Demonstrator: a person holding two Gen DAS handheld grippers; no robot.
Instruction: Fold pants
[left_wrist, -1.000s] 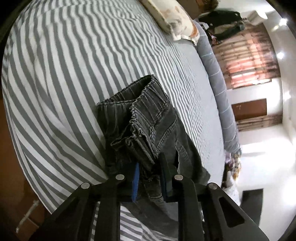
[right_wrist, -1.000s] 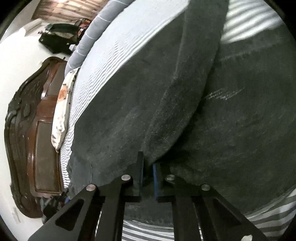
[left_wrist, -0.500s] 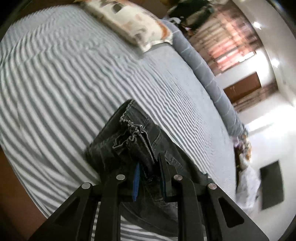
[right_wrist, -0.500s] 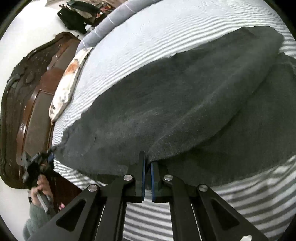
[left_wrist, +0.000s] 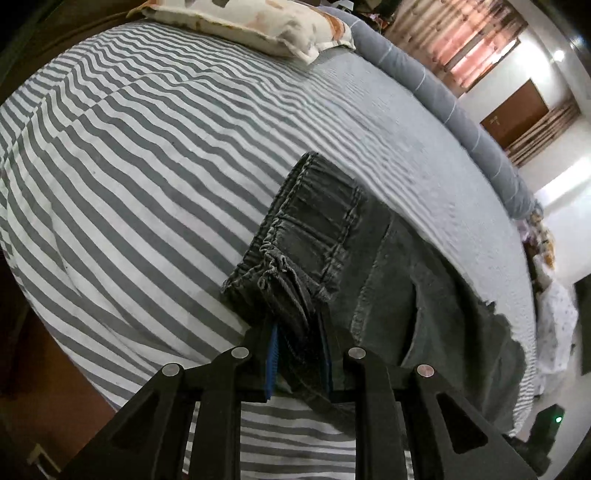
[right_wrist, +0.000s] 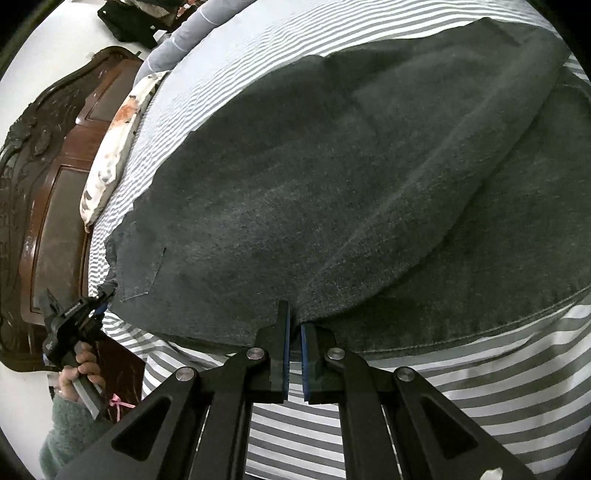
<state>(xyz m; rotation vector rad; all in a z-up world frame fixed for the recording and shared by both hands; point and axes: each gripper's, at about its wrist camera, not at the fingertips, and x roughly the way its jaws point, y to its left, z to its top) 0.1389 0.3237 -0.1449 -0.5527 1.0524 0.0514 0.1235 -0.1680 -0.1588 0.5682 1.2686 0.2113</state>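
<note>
Dark grey jeans (left_wrist: 391, 266) lie on the striped bed, folded lengthwise with one leg over the other. My left gripper (left_wrist: 299, 354) is shut on the bunched elastic waistband (left_wrist: 310, 221) near the bed's edge. In the right wrist view the pant legs (right_wrist: 332, 177) spread wide across the bed. My right gripper (right_wrist: 293, 332) is shut on the near edge of the leg fabric, the jaws almost touching. The left gripper (right_wrist: 79, 317) also shows there at far left, in a hand at the waist end.
The bed has a grey-and-white striped sheet (left_wrist: 129, 166). A patterned pillow (left_wrist: 258, 26) and a long grey bolster (left_wrist: 443, 96) lie at its far side. A dark wooden headboard (right_wrist: 48, 177) stands behind the pillow (right_wrist: 110, 147).
Both grippers have lowered the jeans onto the bed and drawn back toward its edge. The fabric now lies flatter and more spread out. Both grips hold.
</note>
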